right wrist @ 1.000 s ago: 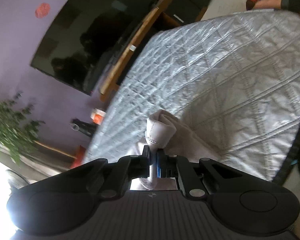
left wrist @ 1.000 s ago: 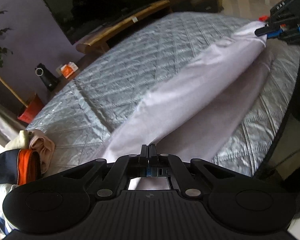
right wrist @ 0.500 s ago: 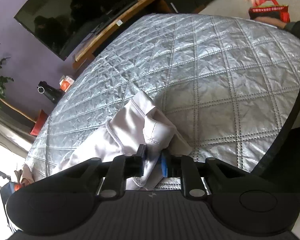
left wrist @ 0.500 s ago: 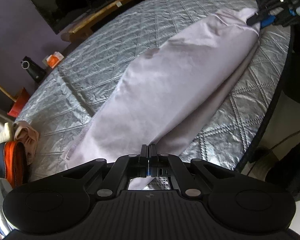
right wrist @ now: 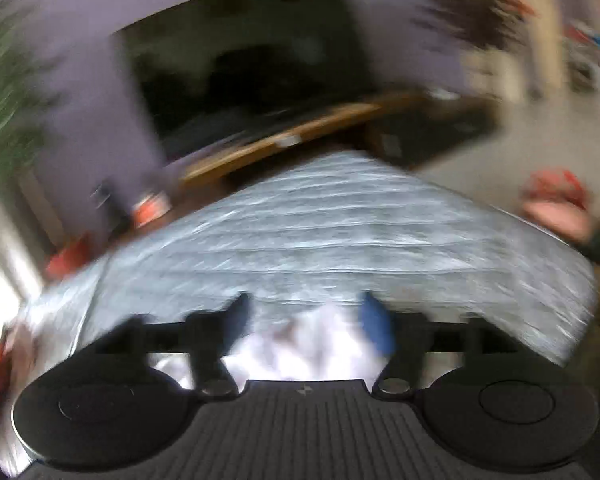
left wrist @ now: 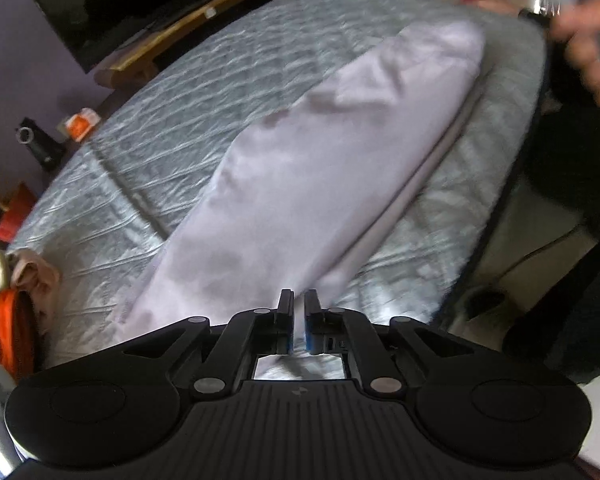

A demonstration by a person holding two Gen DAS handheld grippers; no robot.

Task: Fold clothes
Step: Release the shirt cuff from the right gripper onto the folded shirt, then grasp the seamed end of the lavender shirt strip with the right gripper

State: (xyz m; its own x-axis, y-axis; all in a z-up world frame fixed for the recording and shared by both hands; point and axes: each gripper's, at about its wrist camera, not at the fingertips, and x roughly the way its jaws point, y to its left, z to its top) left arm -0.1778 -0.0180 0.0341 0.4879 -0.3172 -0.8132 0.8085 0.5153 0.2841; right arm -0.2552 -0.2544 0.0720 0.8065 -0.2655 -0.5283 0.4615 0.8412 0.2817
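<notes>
We just laid the cloth (left wrist: 332, 160) down flat on the bed (left wrist: 172, 128). Our right gripper (right wrist: 304, 316) has let go; its fingers are opening wide above the cloth. Our left gripper (left wrist: 299, 320) is starting to open too, with cloth between its fingers. One fold looks done.

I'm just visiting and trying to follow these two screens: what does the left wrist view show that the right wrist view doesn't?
Only the left wrist view shows the whole pale garment lying folded lengthwise, and the clothes pile at the edge. Only the right wrist view shows the full TV and a plant. Both show the silver quilted table cover, and both grippers, left and right, are opening over the cloth.
</notes>
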